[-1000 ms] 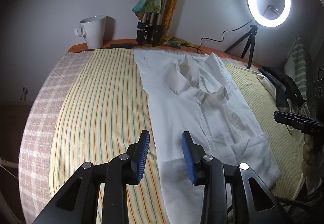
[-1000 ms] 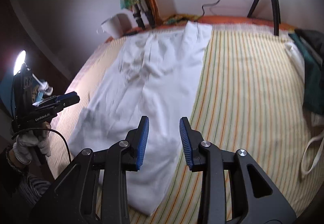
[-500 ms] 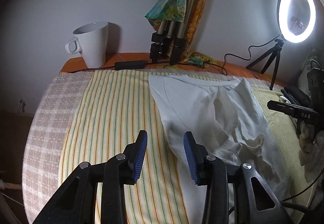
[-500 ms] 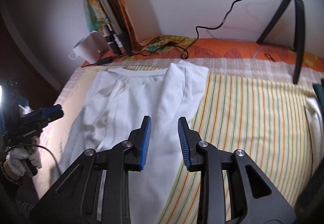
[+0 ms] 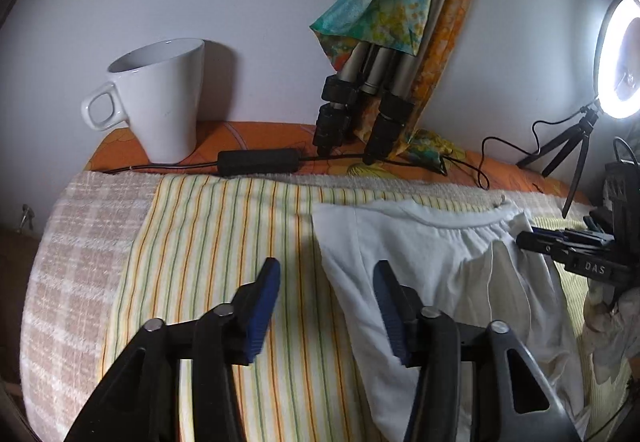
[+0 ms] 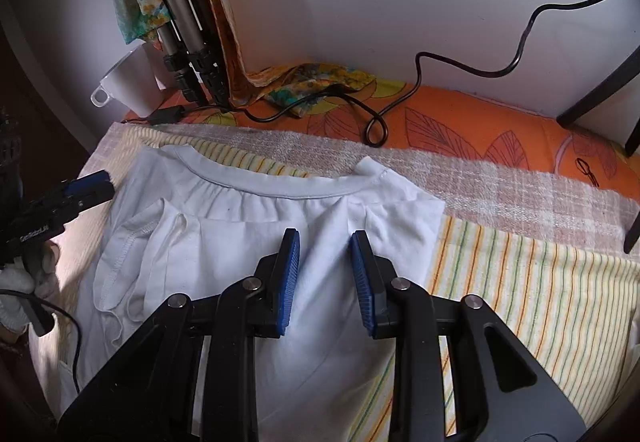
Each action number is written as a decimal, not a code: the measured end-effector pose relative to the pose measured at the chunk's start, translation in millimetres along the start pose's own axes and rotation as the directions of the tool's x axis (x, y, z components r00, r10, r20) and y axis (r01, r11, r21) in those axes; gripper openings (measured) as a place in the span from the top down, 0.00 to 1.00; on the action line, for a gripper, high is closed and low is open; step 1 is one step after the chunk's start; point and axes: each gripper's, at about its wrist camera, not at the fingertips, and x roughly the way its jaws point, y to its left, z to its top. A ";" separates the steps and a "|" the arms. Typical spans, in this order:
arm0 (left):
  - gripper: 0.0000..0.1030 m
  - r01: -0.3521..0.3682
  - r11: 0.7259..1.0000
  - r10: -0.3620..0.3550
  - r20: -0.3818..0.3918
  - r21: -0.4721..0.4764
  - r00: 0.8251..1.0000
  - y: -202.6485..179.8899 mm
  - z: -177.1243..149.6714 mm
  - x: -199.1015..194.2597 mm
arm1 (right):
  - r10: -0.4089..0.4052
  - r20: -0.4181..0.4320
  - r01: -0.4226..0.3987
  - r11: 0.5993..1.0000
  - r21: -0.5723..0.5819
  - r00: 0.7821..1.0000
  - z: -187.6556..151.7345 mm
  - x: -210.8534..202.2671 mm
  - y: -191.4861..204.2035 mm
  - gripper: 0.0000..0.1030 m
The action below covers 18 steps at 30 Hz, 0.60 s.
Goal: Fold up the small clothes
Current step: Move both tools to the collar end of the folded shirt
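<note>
A small white shirt [image 5: 432, 262] [image 6: 240, 242] lies flat on a yellow striped cloth [image 5: 224, 242], its neckline [image 6: 280, 192] toward the wall. One sleeve [image 6: 128, 262] is folded in over the body. My left gripper [image 5: 327, 266] hovers over the shirt's top left corner, straddling its side edge; its jaws are opening and nothing is pressed between them. My right gripper [image 6: 325, 238] hangs open just above the fabric below the right shoulder, gripping nothing. Each gripper shows in the other's view: the right gripper [image 5: 568, 254] and the left gripper [image 6: 80, 190].
A white mug [image 5: 160, 98], a black power brick [image 5: 258, 161] with cables and folded tripod legs [image 5: 360, 114] draped with a colourful scarf stand along the wall on an orange sheet [image 6: 460, 122]. A ring light [image 5: 622, 58] glows at the right. A checked towel [image 5: 80, 262] borders the striped cloth.
Both grippers have moved along the shirt toward the wall, from its lower part to its neckline end. The left jaws have spread wider; the right jaws have narrowed slightly.
</note>
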 end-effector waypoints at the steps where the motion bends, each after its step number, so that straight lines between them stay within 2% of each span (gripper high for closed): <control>1: 0.41 0.005 1.000 -0.005 -0.001 -0.006 1.000 0.1 1.9 1.8 | 0.024 0.004 -0.024 1.000 0.016 1.000 0.6 -3.1 -3.2 0.72; 4: 0.41 0.011 1.000 -0.012 -0.008 -0.017 1.000 1.7 8.7 8.7 | 0.093 0.061 -0.097 0.992 0.076 0.994 0.6 -21.1 -16.6 0.72; 7: 0.42 0.031 0.999 -0.032 -0.018 -0.044 0.999 5.1 14.3 15.5 | 0.076 0.105 -0.089 0.988 0.126 0.992 -0.9 -34.9 -37.2 0.72; 10: 0.44 0.048 0.997 -0.050 -0.024 -0.055 0.998 6.2 16.6 22.0 | 0.048 0.098 -0.066 0.980 0.189 0.994 -4.9 -35.4 -60.1 0.68; 15: 0.46 0.048 0.998 -0.049 -0.051 -0.031 0.998 -2.5 16.5 35.6 | 0.092 0.069 -0.105 0.972 0.212 0.993 -8.7 -21.9 -70.3 0.68; 17: 0.49 0.036 0.999 -0.037 -0.047 -0.014 0.998 -6.9 17.5 38.9 | 0.083 0.068 -0.095 0.975 0.199 0.994 -5.6 -14.8 -67.1 0.68; 18: 0.55 0.034 0.999 -0.034 -0.049 -0.009 0.998 -8.7 18.4 40.5 | 0.080 0.071 -0.092 0.977 0.192 0.994 -3.6 -13.3 -64.6 0.68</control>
